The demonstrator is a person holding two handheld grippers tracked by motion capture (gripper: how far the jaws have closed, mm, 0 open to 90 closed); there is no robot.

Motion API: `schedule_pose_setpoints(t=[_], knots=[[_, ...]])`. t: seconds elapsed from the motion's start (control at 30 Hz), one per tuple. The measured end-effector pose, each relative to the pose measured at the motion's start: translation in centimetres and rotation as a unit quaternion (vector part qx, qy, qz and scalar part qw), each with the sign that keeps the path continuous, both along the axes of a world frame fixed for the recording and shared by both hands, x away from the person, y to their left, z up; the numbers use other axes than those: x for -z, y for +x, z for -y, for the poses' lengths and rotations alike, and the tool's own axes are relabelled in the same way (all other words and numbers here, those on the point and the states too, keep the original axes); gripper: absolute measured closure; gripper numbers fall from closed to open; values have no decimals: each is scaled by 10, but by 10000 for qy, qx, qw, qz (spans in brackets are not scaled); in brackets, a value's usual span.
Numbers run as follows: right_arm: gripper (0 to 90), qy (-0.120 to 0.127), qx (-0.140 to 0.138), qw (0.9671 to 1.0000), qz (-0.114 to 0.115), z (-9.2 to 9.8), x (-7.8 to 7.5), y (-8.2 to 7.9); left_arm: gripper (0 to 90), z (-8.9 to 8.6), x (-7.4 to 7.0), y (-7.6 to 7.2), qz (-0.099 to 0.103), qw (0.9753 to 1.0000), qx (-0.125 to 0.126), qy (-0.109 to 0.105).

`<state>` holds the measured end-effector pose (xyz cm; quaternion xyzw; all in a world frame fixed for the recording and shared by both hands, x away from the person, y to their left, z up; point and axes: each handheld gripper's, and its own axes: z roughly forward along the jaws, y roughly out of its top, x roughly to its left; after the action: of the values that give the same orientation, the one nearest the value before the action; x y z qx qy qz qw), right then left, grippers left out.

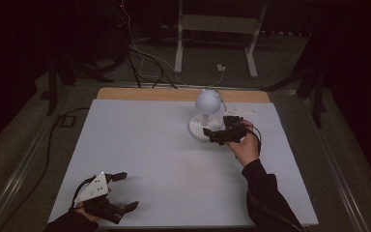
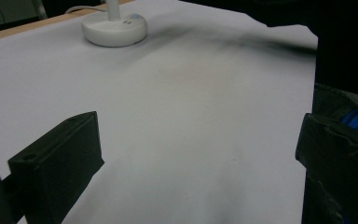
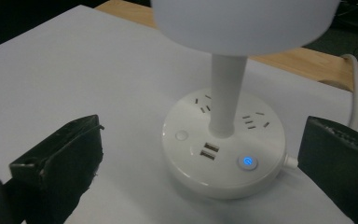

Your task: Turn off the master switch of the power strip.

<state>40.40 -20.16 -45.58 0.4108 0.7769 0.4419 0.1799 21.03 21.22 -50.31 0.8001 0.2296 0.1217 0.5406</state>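
Bottom left of the high view, the left gripper [image 1: 118, 192] sits wide open, empty, on the white table sheet [image 1: 149, 154]. Upper right, the right gripper [image 1: 211, 133] gapes empty beside the white round-based lamp [image 1: 206, 113], its blue button [image 3: 247, 162] lit.

Lamp [image 1: 206, 116] stands on the table [image 1: 164, 159] close to its far edge, right of centre. Right gripper [image 1: 218, 135] sits just before the lamp's base. Left gripper [image 1: 123, 191] waits at the near left corner, well apart.
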Motion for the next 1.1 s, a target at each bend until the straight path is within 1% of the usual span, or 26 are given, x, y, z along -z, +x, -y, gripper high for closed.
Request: schedule_pose_setpoints(t=[0.07, 0.1, 0.13, 0.17, 0.2, 0.23, 0.27, 0.3, 0.33, 0.37, 0.4, 0.47, 0.53, 0.57, 0.63, 0.7, 0.77, 0.83, 0.9, 1.0, 1.1], knots=[[0, 49, 52, 10000, 32, 3, 5, 3, 9, 0, 0, 0, 3, 10000, 1, 1], [0, 56, 32, 10000, -41, 4, 7, 4, 9, 0, 0, 0, -2, 10000, 0, 2], [0, 47, 64, 10000, -37, 4, 9, 5, 9, 0, 0, 0, -2, 10000, 0, 2], [35, 64, 79, 9999, -21, 5, 11, 6, 9, 0, 0, 0, -17, 10000, -4, -7], [98, 42, 146, 9998, -84, 7, 12, 6, 9, 0, 0, 0, -17, 10000, -4, -7], [120, 22, 244, 9997, -55, 8, 12, 7, 9, 0, 0, 0, -16, 10000, -1, -6], [154, 72, 296, 9995, -40, 9, 13, 7, 9, 0, 0, 0, -17, 10000, -3, -11], [182, 128, 358, 9992, -128, 11, 13, 8, 9, 0, 0, 0, -18, 10000, -5, -13], [211, 177, 424, 9989, -130, 12, 14, 9, 9, 0, 0, 0, -18, 10000, -5, -13], [262, 199, 474, 9986, -143, 13, 14, 9, 9, 0, 0, 0, -20, 10000, -5, -22], [302, 197, 546, 9981, -189, 13, 14, 10, 9, 0, 0, 0, -19, 10000, -8, -21], [386, 202, 659, 9975, -183, 14, 14, 11, 9, 0, 0, 0, -24, 10000, -9, -25], [449, 167, 769, 9968, -156, 14, 15, 12, 9, -1, 0, 0, -21, 10000, -10, -16], [490, 163, 806, 9964, -206, 14, 15, 13, 9, 0, 0, 0, -23, 10000, -12, -19], [550, 119, 921, 9954, -225, 14, 17, 14, 9, 0, 0, 1, -24, 10000, -14, -20], [572, 97, 918, 9953, -287, 13, 18, 16, 9, -1, 0, 1, -27, 10000, -15, -21], [578, 60, 934, 9952, -294, 12, 19, 17, 9, -1, 0, 1, -25, 10000, -15, -20], [609, 18, 971, 9947, -322, 11, 22, 19, 9, -1, 0, 1, -24, 10000, -13, -11], [614, 26, 984, 9946, -344, 11, 24, 21, 9, 0, 0, 1, -24, 10000, -15, -8], [621, -76, 986, 9947, -287, 10, 26, 23, 9, -1, 0, 1, -21, 10000, -18, -6], [621, -94, 1027, 9942, -299, 8, 27, 24, 9, -1, 0, 1, -19, 10000, -13, -8]])
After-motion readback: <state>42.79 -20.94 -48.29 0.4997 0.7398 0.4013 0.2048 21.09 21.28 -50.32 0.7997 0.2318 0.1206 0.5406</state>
